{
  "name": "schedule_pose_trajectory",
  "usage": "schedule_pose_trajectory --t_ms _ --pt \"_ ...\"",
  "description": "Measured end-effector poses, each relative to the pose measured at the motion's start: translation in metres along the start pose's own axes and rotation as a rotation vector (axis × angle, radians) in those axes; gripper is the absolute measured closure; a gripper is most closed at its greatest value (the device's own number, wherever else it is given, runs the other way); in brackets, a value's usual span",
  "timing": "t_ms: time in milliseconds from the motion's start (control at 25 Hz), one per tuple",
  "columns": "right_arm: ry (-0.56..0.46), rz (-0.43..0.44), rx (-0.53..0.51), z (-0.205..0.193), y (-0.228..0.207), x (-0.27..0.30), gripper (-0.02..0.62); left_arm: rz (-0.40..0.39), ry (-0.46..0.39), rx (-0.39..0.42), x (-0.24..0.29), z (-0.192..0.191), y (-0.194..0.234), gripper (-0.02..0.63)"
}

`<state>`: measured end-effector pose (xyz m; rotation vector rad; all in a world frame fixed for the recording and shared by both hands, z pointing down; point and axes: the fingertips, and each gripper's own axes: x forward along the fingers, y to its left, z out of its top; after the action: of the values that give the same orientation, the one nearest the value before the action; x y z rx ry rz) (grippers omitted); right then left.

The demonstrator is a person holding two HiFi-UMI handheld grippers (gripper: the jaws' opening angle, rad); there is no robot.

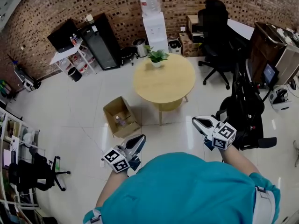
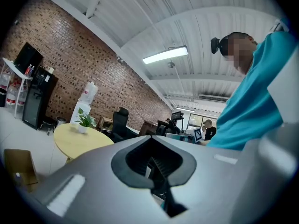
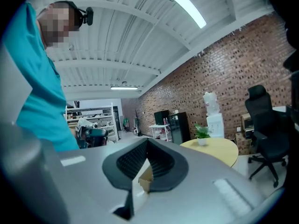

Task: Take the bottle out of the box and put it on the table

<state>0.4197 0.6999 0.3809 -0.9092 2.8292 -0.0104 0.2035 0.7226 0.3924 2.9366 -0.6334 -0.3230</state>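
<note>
An open cardboard box (image 1: 120, 116) stands on the white floor left of the round yellow table (image 1: 163, 80). A clear bottle (image 1: 121, 121) lies inside it. My left gripper (image 1: 139, 141) is held in front of my body, below and right of the box, and is shut with nothing in it. My right gripper (image 1: 200, 123) hovers right of the table's legs, also shut and empty. In the left gripper view the gripper (image 2: 152, 164) points level, with the box (image 2: 18, 166) low at the left. In the right gripper view a corner of the box (image 3: 145, 181) shows past the shut gripper (image 3: 147, 164).
A potted plant (image 1: 157, 56) stands on the table's far side. Behind are a water dispenser (image 1: 155, 24), a black cabinet (image 1: 102, 41) and a black office chair (image 1: 217, 36). Black equipment (image 1: 245, 106) stands close at my right, another chair (image 1: 32, 174) at the lower left.
</note>
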Motion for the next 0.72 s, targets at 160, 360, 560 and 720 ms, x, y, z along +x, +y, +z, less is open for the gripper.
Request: schedule_pose_trajectory --t_ms 160,360,560,720 --pt "0.010 -0.008 0.005 -0.012 -0.013 0.033 0.594 0.010 -0.007 -0.008 -0.013 -0.002 0.037 0.606" --pt "0.004 -0.057 0.013 0.015 -0.032 0.119 0.594 -0.022 -0.040 -0.014 -0.032 0.050 0.116 0.606" --pt "-0.007 -0.123 0.033 0.024 -0.037 0.189 0.594 -0.076 -0.029 -0.005 -0.063 0.082 0.186 0.606" --pt "-0.017 -0.180 0.066 0.023 -0.055 0.231 0.594 -0.109 -0.021 -0.013 -0.075 0.098 0.236 0.606"
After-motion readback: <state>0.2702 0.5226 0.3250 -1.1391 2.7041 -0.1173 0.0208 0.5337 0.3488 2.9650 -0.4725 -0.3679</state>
